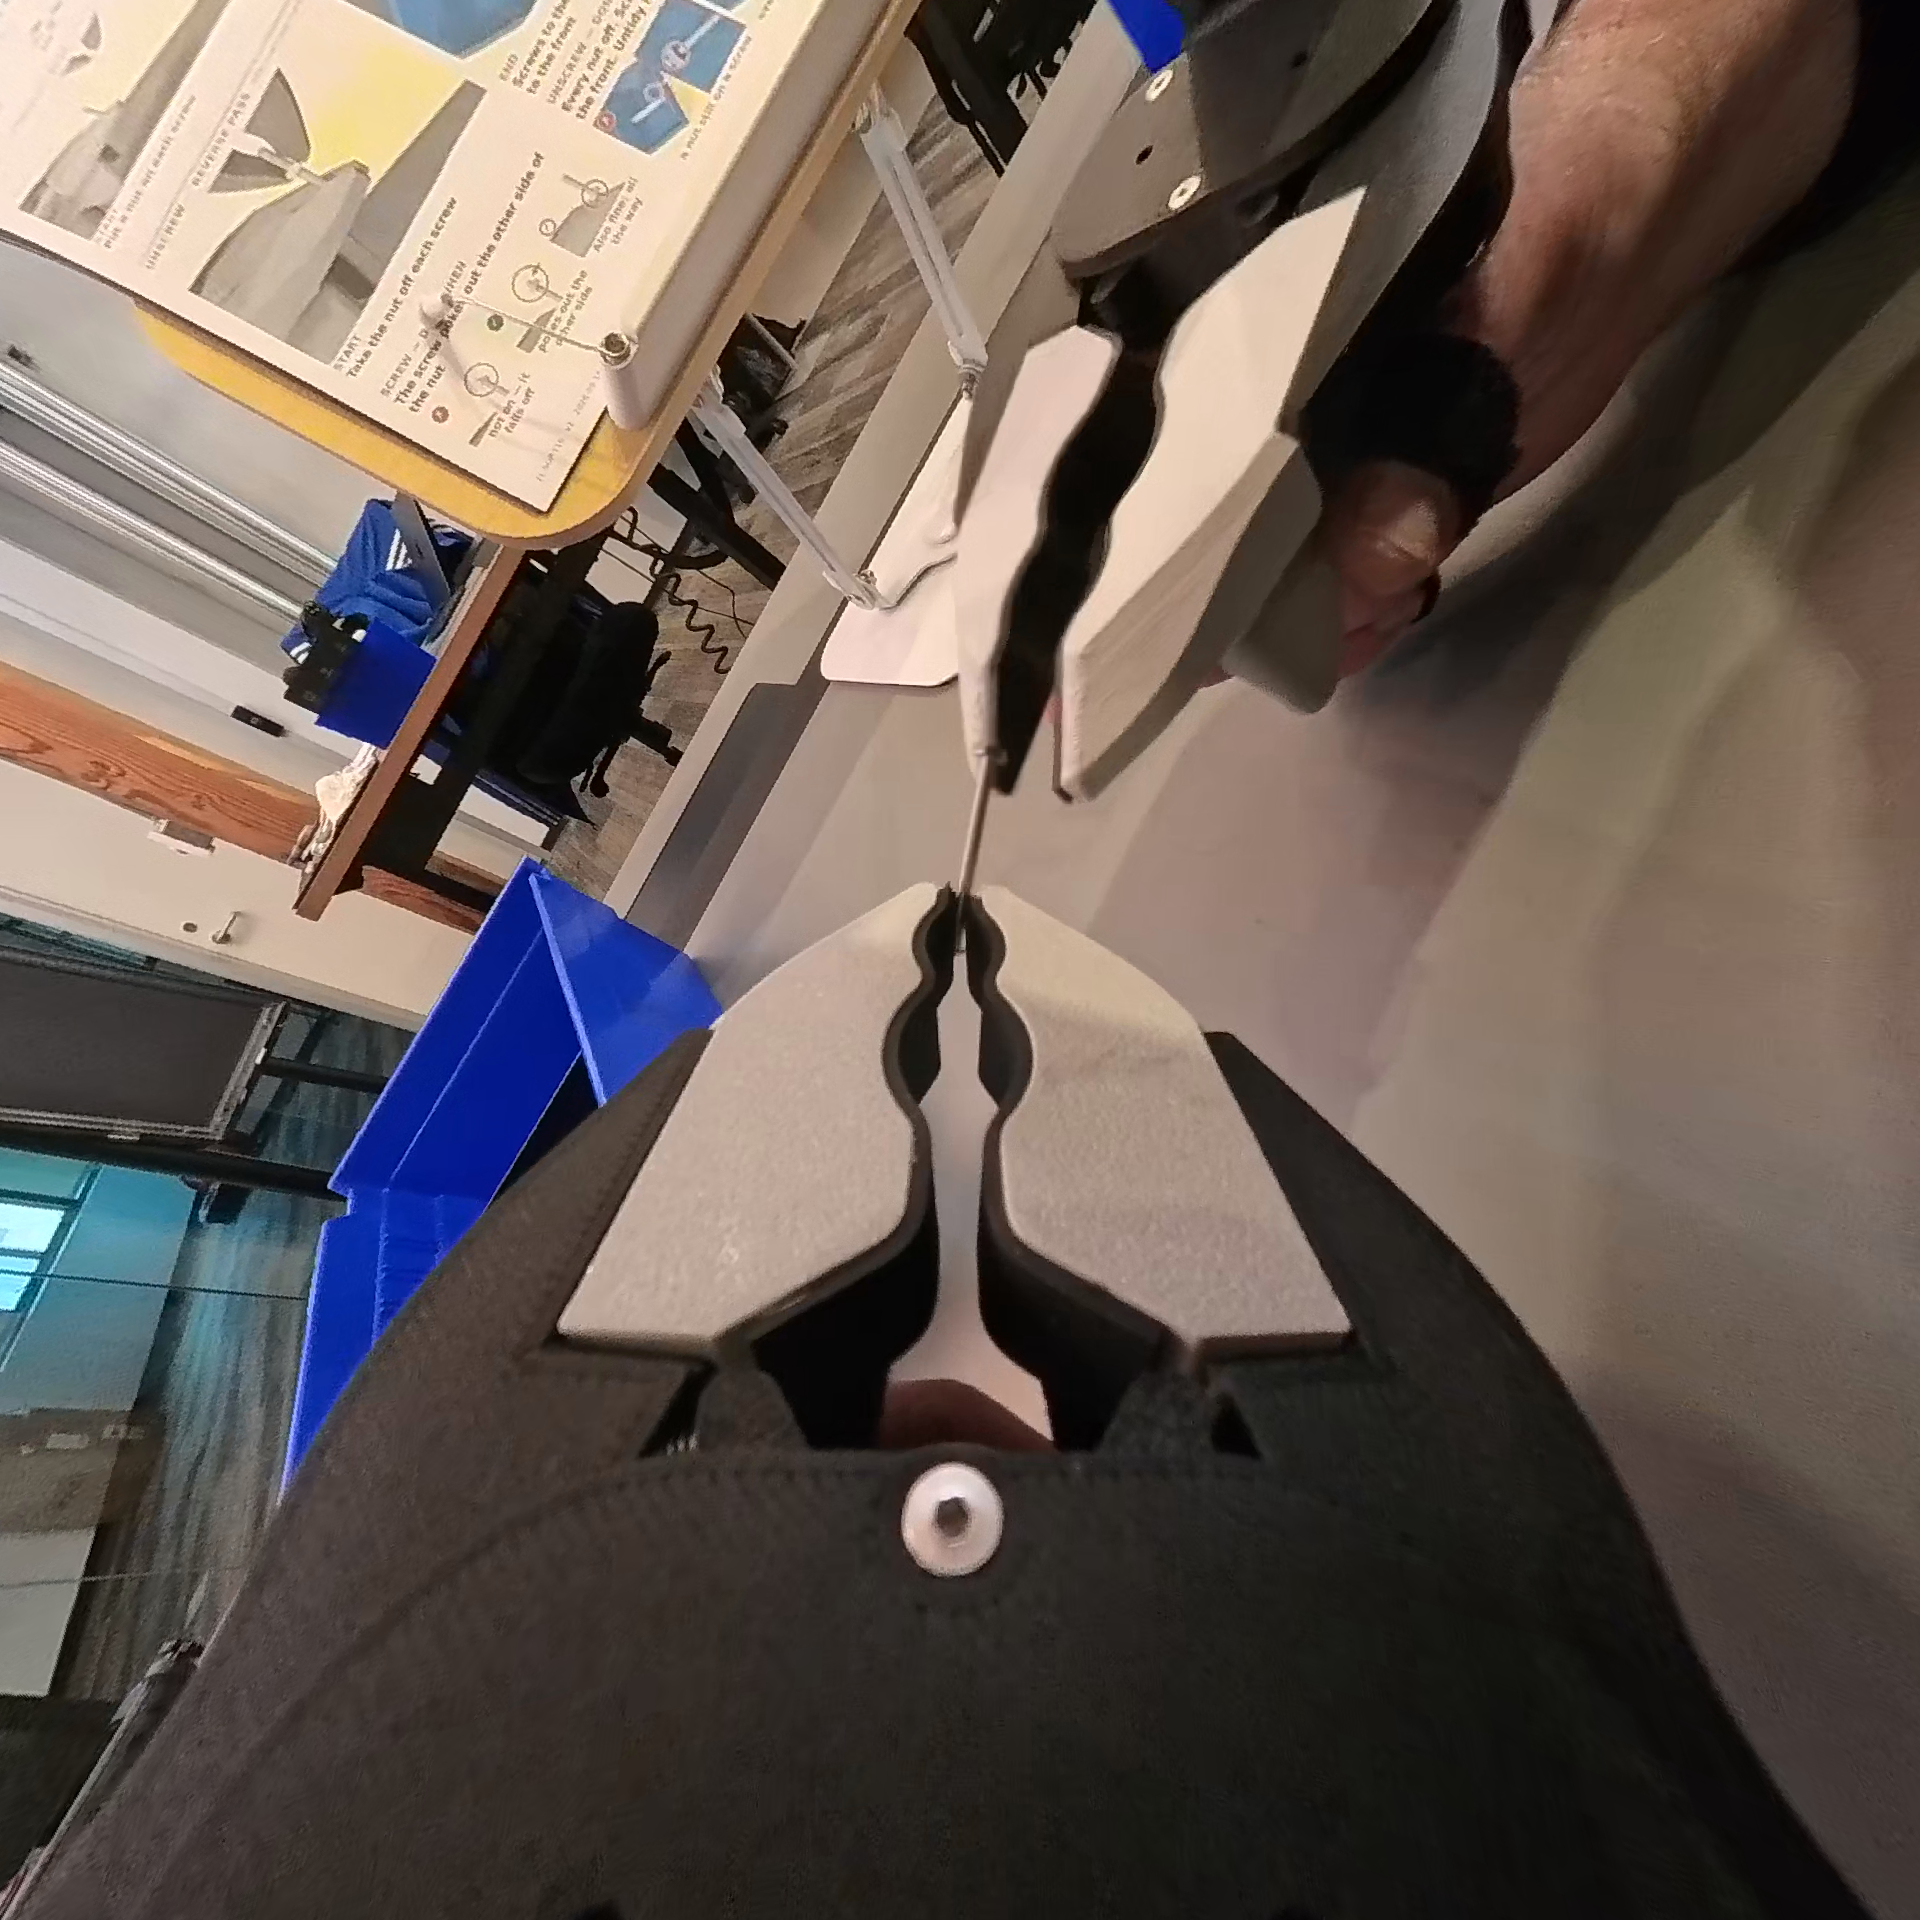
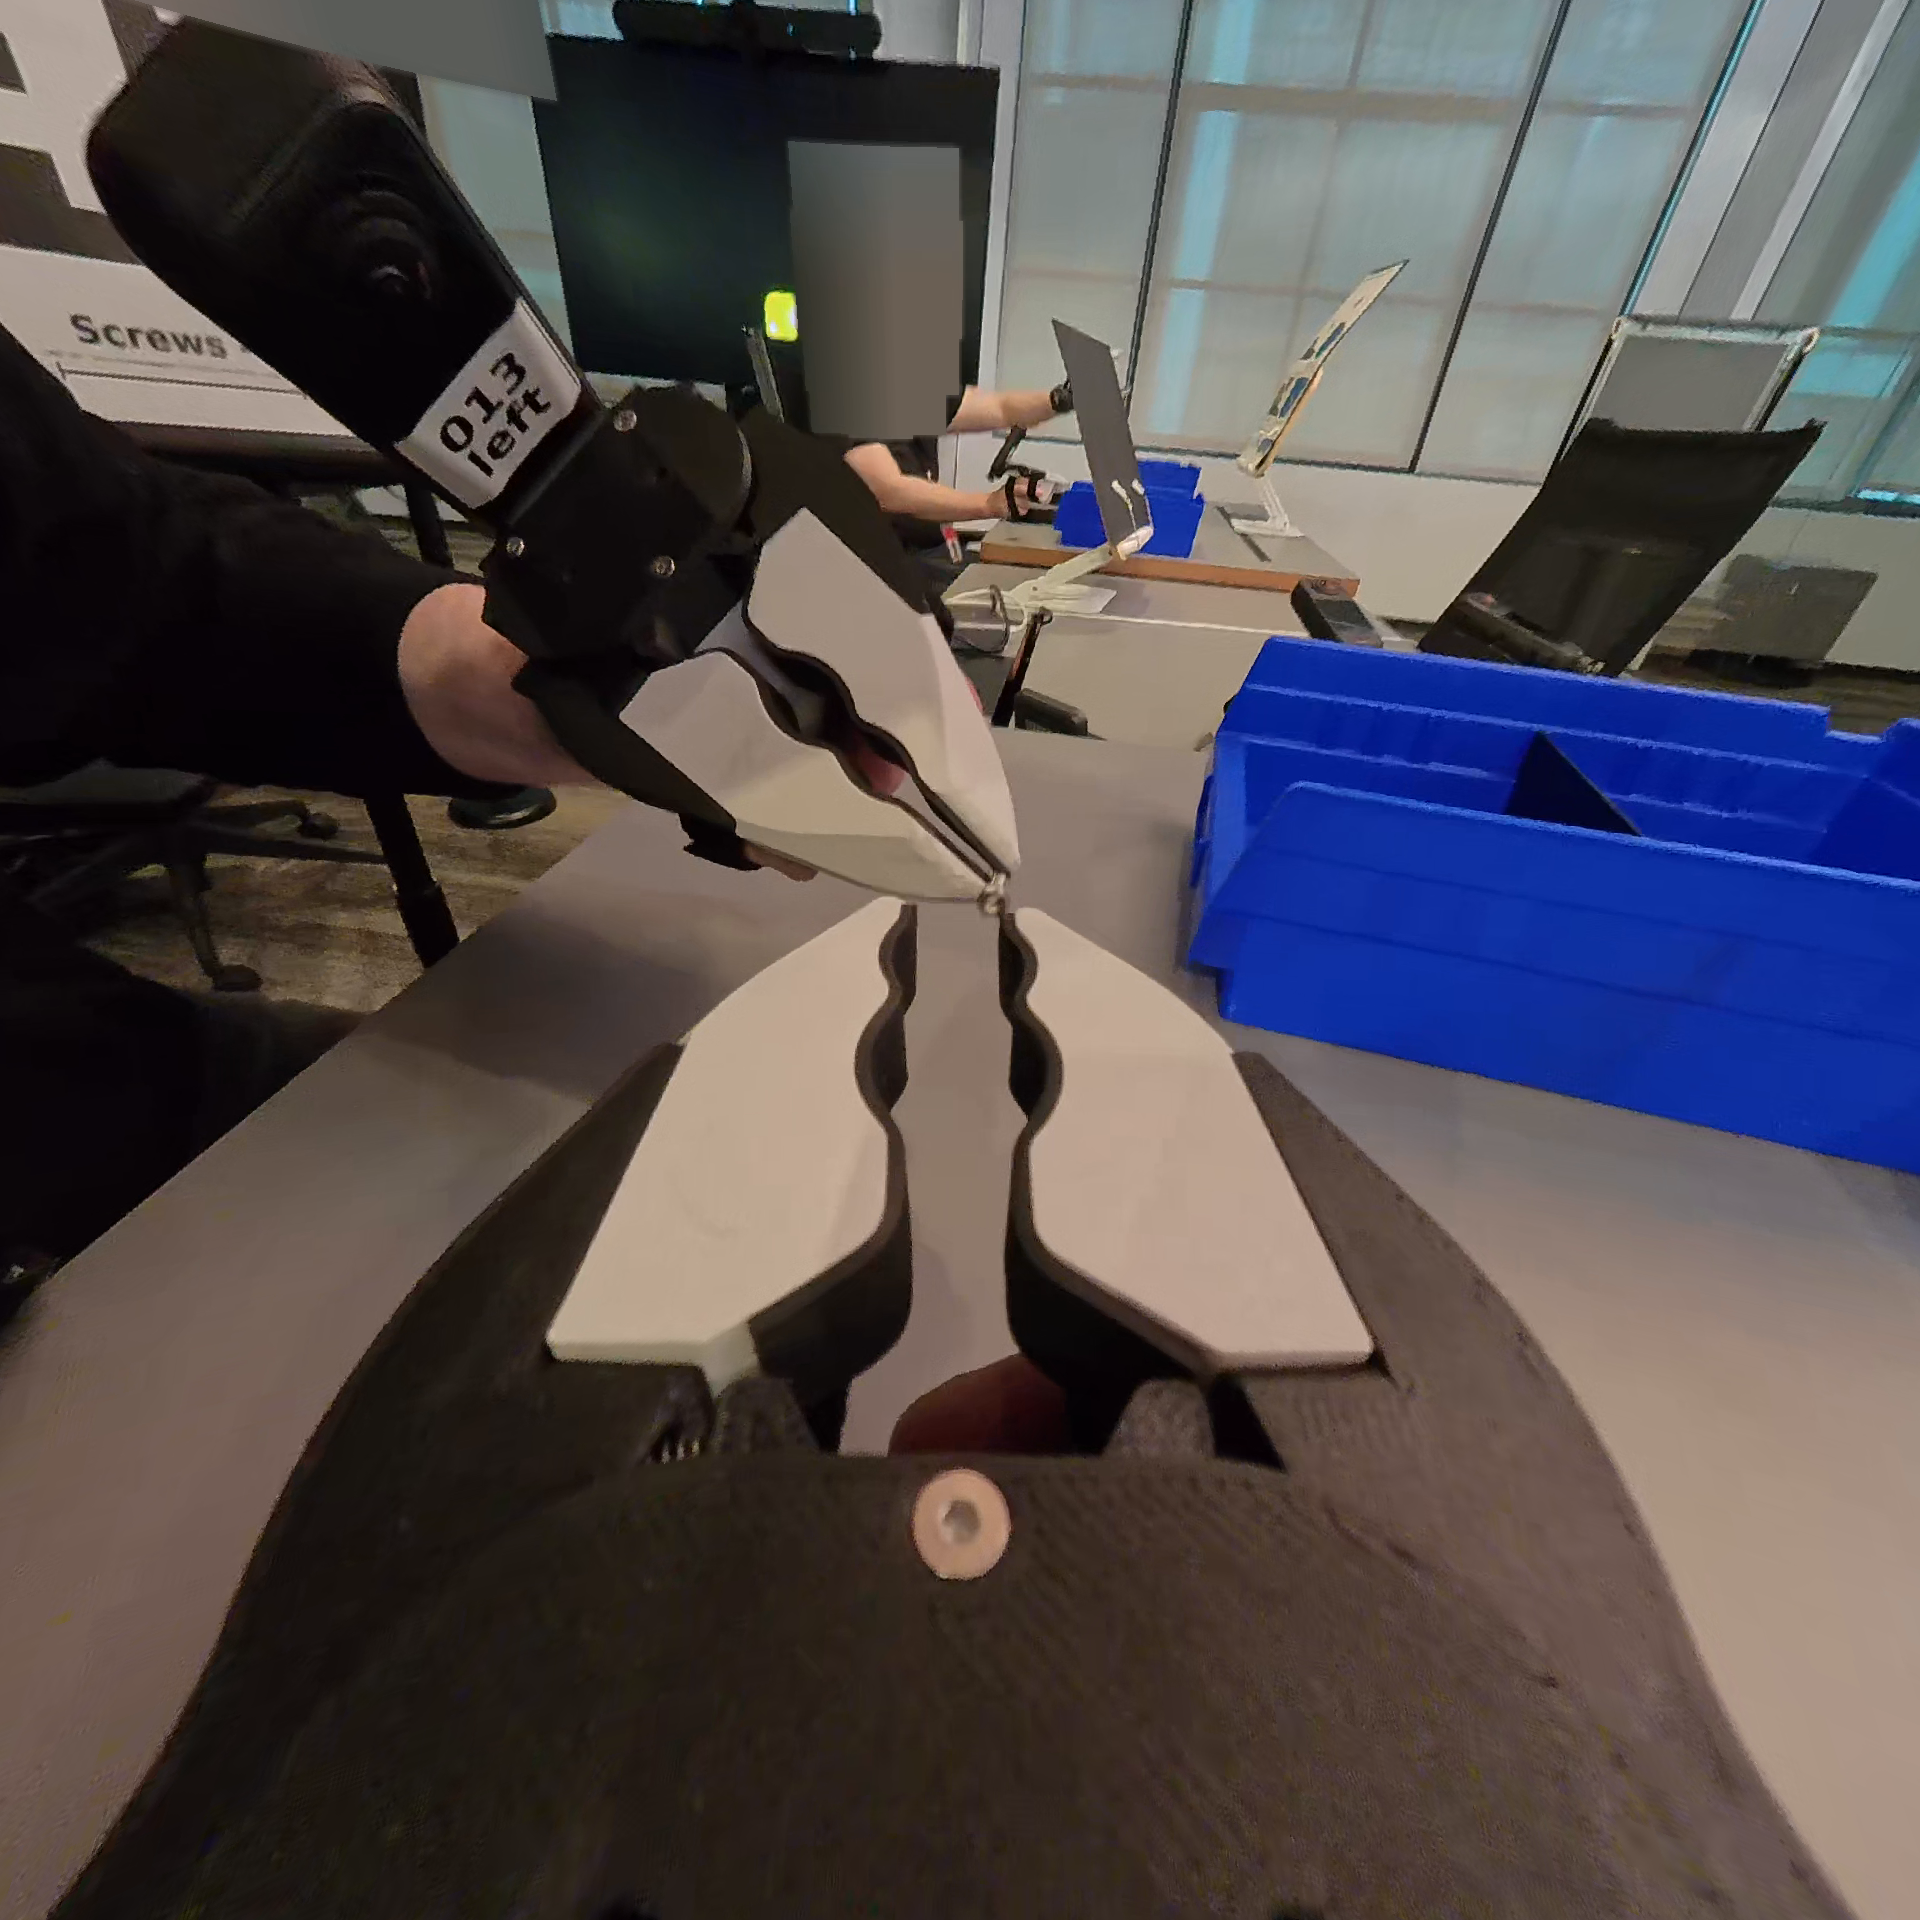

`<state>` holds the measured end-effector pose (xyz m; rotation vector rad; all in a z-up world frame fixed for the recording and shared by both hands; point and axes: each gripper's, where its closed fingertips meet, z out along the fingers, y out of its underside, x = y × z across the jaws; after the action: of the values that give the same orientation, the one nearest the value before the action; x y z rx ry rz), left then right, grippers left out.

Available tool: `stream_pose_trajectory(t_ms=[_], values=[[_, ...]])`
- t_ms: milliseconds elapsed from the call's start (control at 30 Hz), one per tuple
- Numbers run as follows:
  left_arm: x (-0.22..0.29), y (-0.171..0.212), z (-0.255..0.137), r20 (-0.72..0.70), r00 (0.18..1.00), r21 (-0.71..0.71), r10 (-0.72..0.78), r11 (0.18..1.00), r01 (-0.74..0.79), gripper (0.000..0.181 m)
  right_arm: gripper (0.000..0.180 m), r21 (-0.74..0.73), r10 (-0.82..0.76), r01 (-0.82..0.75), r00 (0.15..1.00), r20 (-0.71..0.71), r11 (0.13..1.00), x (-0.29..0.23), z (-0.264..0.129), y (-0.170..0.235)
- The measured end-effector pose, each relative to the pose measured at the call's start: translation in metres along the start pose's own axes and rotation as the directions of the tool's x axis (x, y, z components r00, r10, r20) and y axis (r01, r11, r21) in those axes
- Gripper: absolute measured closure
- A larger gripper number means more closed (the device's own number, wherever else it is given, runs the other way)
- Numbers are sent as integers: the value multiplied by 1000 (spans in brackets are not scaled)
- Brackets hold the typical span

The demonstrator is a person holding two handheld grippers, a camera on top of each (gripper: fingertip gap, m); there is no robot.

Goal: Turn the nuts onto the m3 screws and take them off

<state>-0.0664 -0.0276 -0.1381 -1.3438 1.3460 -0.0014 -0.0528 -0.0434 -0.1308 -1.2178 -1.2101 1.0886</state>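
A thin m3 screw [image 1: 971, 831] spans the gap between the two grippers above the grey table [image 2: 1558, 1403]. My left gripper [image 1: 954, 906] is shut on one end of it. In the right wrist view the left gripper [image 2: 987, 878] comes in from the upper left, and a small metal end, nut or screw tip [image 2: 993, 894], sticks out of it. My right gripper [image 2: 956, 916] is open with a narrow gap, and that metal end sits against its right fingertip [image 2: 1023, 925]. In the left wrist view the right gripper [image 1: 1034, 779] hangs above, held by a hand, with the screw's far end at its fingertip.
A blue bin [image 2: 1558, 935] stands on the table at the right and also shows in the left wrist view [image 1: 499, 1039]. An instruction sheet on a stand [image 1: 364, 208] is nearby. A person works at another desk [image 2: 914, 478] in the background, next to office chairs. My two grippers' fingertips are within a few centimetres of each other.
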Motion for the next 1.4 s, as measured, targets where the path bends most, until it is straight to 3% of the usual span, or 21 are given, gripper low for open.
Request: stream_pose_trajectory(t_ms=[433, 533, 1400], values=[[2, -1, 2, -18, 1000, 3, -8, 1000, 8, 179, 167, 27, -80, 81, 995, -63, 996, 7, -3, -6], [4, -1, 2, -23, 1000, 2, -5, 1000, 5, 179, 174, 13, -69, 70, 996, -62, 997, 8, -2, -3], [4, -4, 1, -27, 999, 43, -37, 998, 39, 175, 175, 34, -32, 33, 999, -31, 999, 5, -4, -6]])
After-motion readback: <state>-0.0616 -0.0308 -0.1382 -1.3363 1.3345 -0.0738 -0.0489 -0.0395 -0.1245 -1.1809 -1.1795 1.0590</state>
